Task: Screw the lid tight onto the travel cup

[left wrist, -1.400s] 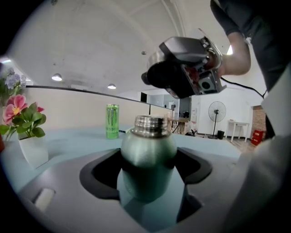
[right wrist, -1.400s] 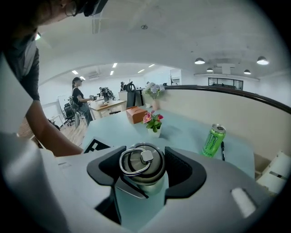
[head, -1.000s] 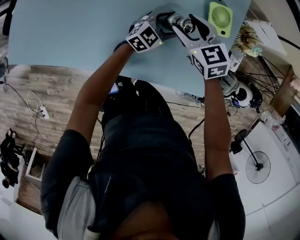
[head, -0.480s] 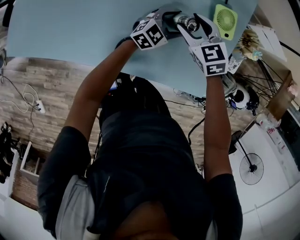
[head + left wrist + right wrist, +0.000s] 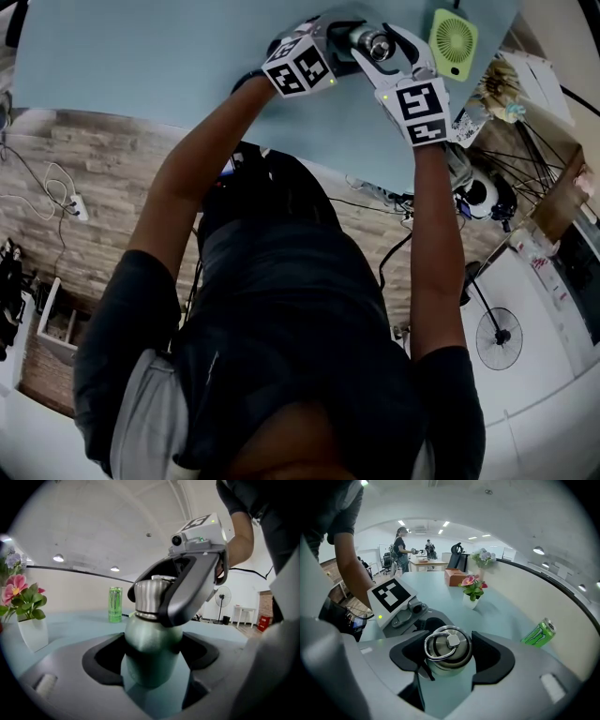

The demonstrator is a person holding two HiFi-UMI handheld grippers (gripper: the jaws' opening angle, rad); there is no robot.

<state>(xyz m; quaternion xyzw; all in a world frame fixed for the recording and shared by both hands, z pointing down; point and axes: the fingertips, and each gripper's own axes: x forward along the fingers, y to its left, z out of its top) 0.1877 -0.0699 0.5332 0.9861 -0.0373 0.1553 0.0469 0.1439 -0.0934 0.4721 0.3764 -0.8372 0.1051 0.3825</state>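
Observation:
A green travel cup (image 5: 152, 651) with a steel lid (image 5: 149, 596) stands on the light blue table (image 5: 141, 66). My left gripper (image 5: 152, 665) is shut on the cup's green body, a dark pad pressing each side. From above, my right gripper (image 5: 447, 660) is shut on the lid (image 5: 446, 649), whose ring handle lies flat on top. In the head view both grippers meet at the table's far edge, left gripper (image 5: 342, 39) beside right gripper (image 5: 380, 45), with the lid (image 5: 373, 43) between them. The cup's base is hidden.
A green desk fan (image 5: 453, 39) lies just right of the grippers. A green can (image 5: 115, 604) and a white pot of pink flowers (image 5: 30, 620) stand further off on the table. People stand at desks far behind (image 5: 401, 545).
Both grippers and the cup have shifted slightly toward the table's far side. The right gripper's marker cube has turned a little about the lid. Both grips are unchanged.

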